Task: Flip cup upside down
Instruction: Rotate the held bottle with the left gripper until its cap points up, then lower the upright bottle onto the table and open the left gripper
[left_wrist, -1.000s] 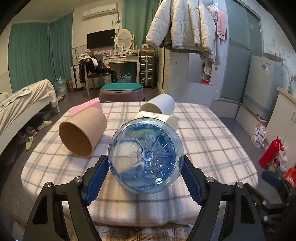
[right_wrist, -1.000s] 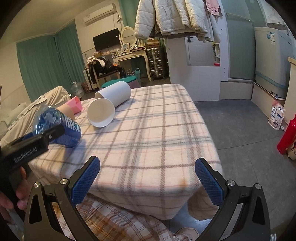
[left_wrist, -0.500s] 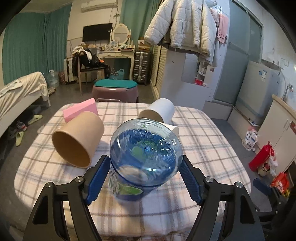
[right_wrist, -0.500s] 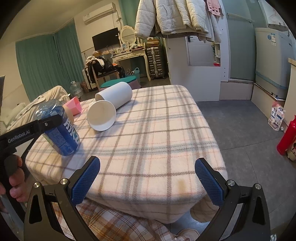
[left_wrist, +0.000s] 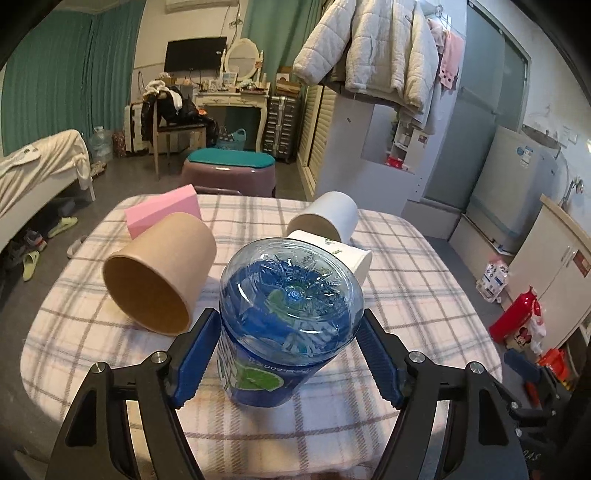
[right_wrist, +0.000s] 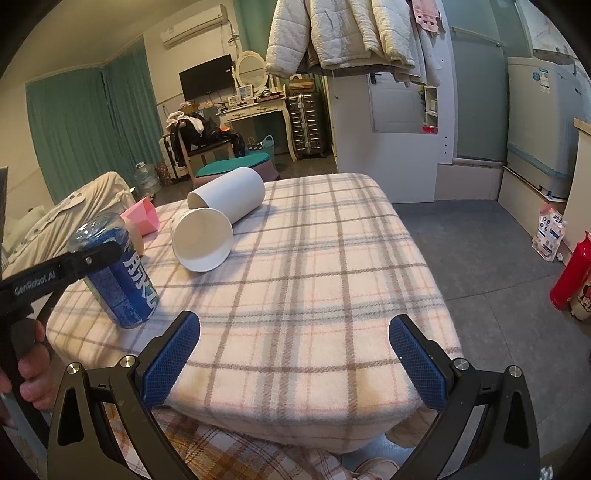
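Observation:
My left gripper (left_wrist: 290, 354) is shut on a clear blue plastic cup (left_wrist: 288, 310) with a blue label. The cup stands upside down, base up, its mouth on the plaid tablecloth (left_wrist: 406, 295) near the front edge. The right wrist view shows the same cup (right_wrist: 118, 273) at the left, slightly tilted, with the left gripper's finger across it. My right gripper (right_wrist: 293, 358) is open and empty above the table's near edge, well right of the cup.
A brown paper cup (left_wrist: 159, 277) lies on its side left of the blue cup. Two white cups (right_wrist: 203, 240) (right_wrist: 229, 195) lie on their sides behind it. A pink block (left_wrist: 162, 214) sits at the far left. A red bottle (right_wrist: 570, 273) stands on the floor at the right.
The left gripper has turned the blue cup from lying horizontal, base toward the camera, to base-up, and lowered it onto the tablecloth. The right gripper has stayed still.

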